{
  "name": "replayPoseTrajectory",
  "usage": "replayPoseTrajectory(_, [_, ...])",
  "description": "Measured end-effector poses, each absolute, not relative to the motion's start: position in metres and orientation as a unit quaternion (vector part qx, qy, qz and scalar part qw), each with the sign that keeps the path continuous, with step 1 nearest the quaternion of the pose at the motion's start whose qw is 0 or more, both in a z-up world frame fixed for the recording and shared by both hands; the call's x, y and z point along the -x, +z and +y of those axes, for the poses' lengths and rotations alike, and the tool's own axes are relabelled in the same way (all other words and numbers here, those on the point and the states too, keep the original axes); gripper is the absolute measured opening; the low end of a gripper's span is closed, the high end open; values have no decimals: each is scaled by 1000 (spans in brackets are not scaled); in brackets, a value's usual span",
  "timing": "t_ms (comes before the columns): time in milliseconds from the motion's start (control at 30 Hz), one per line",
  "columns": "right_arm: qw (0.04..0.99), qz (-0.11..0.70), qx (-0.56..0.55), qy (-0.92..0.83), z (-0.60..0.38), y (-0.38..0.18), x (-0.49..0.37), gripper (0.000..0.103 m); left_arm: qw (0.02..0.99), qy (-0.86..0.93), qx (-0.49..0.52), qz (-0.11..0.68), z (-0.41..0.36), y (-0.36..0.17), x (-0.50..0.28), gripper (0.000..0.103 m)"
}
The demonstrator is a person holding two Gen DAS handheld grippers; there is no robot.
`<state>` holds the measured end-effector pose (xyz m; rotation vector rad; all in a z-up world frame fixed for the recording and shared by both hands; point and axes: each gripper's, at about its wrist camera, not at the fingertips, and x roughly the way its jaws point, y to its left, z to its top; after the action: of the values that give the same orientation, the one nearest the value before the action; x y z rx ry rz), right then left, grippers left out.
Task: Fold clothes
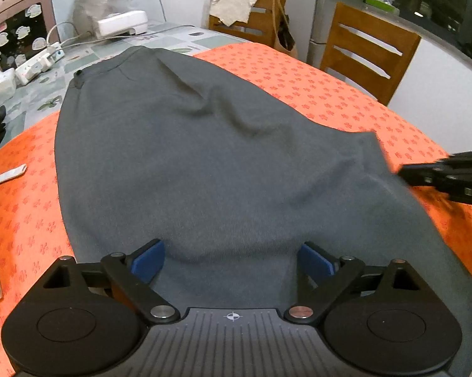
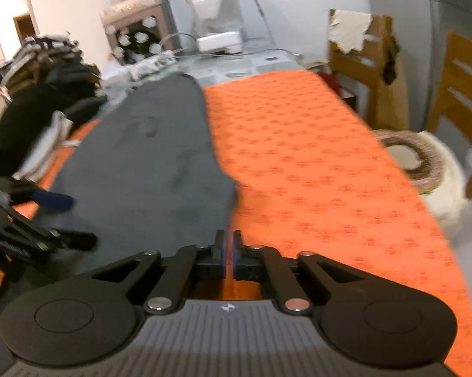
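Standing wide apart, the blue-padded fingers of the left gripper hover over the near end of a grey garment, gripping nothing. The right gripper has its fingers nearly together at the garment's right edge, and I cannot tell whether cloth is caught between them. The garment lies spread lengthwise on an orange cloth covering the tabletop.
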<state>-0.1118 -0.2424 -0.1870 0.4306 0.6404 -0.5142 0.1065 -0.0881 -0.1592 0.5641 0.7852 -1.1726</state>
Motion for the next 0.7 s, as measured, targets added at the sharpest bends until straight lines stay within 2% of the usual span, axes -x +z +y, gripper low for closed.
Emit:
replayPoseTrajectory(100, [902,306,-208,-221,-242,-181,141,9,738,-519,-245,355,-84,-153,-105,86])
replayPoseTrajectory(167, [911,297,-210,-196,-237,-175,162,15,750,-520,-221,344,-71,-143,-102,85])
replayPoseTrajectory(233, [919,289,-209,-169,-230,-168,183,28,761,-520,-199,334,-53,-131,-97,85])
replayPoseTrajectory(267, [922,288,-211,-151,-225,-165,194,31,766,-519,-188,328,-44,-125,-95,85])
replayPoseTrajectory(600, [914,331,-235,-8,-160,-157,264,32,789,-508,-154,309,63,-91,-38,85])
replayPoseTrajectory(700, [905,359,-230,8,-136,-168,274,39,789,-506,-150,313,92,-92,-15,86])
